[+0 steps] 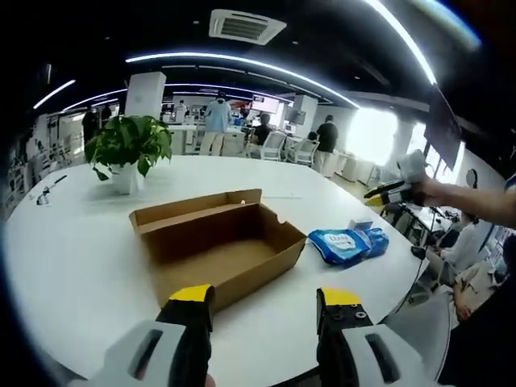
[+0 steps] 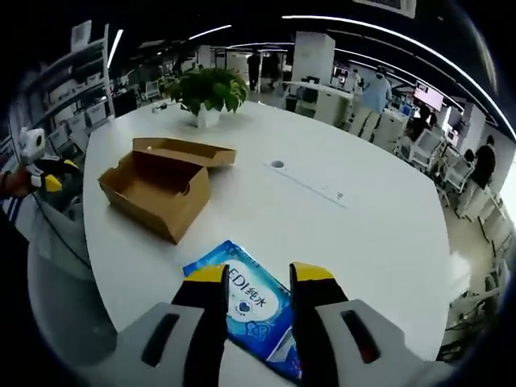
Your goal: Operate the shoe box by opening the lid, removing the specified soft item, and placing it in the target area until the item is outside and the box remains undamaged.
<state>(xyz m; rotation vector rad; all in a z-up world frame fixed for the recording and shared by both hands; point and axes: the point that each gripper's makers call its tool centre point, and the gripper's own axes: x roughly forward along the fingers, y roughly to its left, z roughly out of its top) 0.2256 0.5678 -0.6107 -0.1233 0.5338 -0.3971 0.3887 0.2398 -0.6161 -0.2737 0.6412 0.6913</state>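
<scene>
The wipes pack [image 2: 250, 310] lies on the bench [image 2: 339, 242], outside the box [image 2: 161, 189] at ten o'clock. Both grippers' fingers are released; the right gripper [image 2: 256, 282], hovering low, could nudge the pack off the near edge.

A potted plant [image 1: 127, 151] stands on the white table [image 1: 72, 258], far beyond the jaws and left of them. People [image 1: 216, 121] stand farther back among desks and chairs [image 1: 272, 146].

place: open-plan office | evidence: long white table [image 2: 339, 242], potted plant [image 1: 126, 145], office chairs [image 1: 274, 145], desks with people beyond the fingers, ceiling strip lights [image 1: 242, 63], air vent [image 1: 246, 26]
</scene>
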